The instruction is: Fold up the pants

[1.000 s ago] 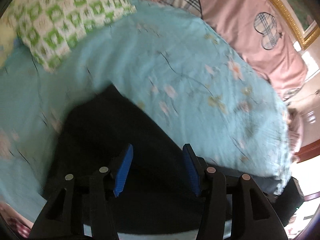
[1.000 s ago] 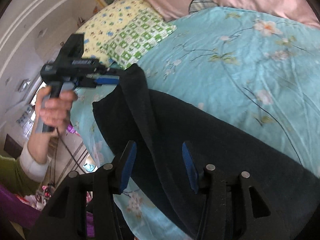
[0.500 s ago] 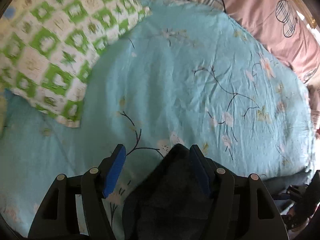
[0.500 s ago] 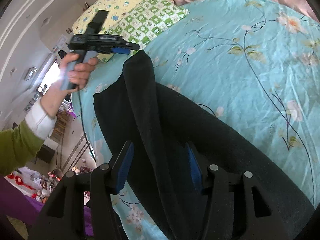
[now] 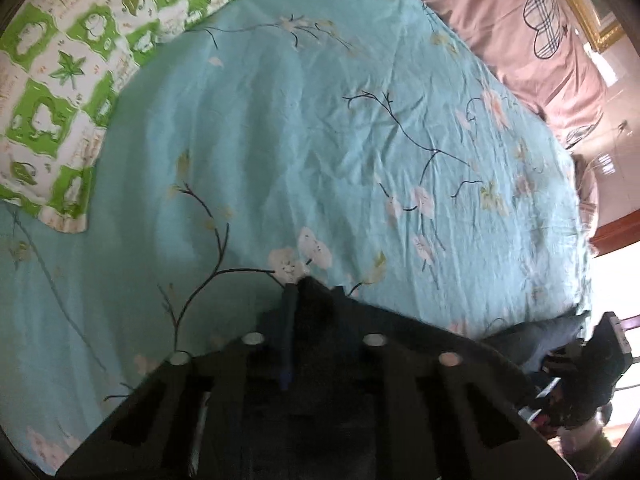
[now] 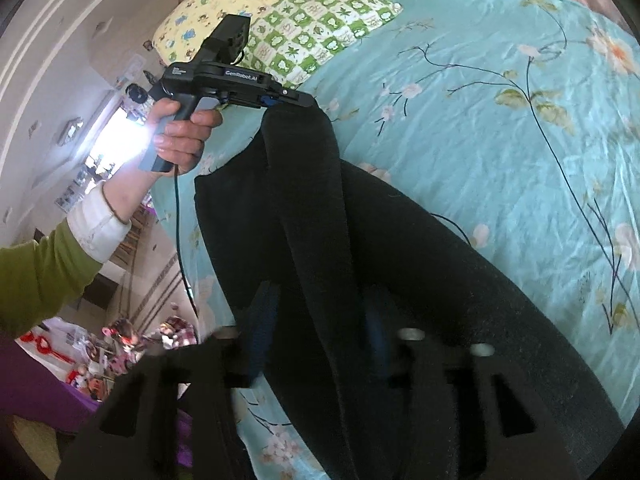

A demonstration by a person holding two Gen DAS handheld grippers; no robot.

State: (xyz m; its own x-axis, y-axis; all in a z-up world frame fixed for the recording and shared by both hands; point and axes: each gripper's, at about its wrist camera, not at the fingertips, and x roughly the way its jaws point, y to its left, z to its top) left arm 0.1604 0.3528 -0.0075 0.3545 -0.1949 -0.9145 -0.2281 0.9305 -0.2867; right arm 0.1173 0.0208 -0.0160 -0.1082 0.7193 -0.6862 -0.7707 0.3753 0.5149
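Observation:
The black pants (image 6: 400,264) lie across the near side of the turquoise floral bed sheet (image 6: 500,128). My left gripper (image 5: 310,292) is shut on a bunched end of the pants (image 5: 316,300) and lifts it above the sheet; it also shows in the right wrist view (image 6: 292,100), held by a hand in a green sleeve. My right gripper (image 6: 316,320) has its blue pads either side of a raised fold of the pants; the jaws stand apart with the cloth between them.
A green-and-white checked pillow (image 5: 60,80) and a yellow pillow (image 6: 224,4) lie at the head of the bed. A pink quilt (image 5: 540,32) lies along the far side. The bed's edge and room floor (image 6: 132,280) are to the left.
My left gripper has closed on the pants' end and lifted it. My right gripper has moved further onto the raised fold.

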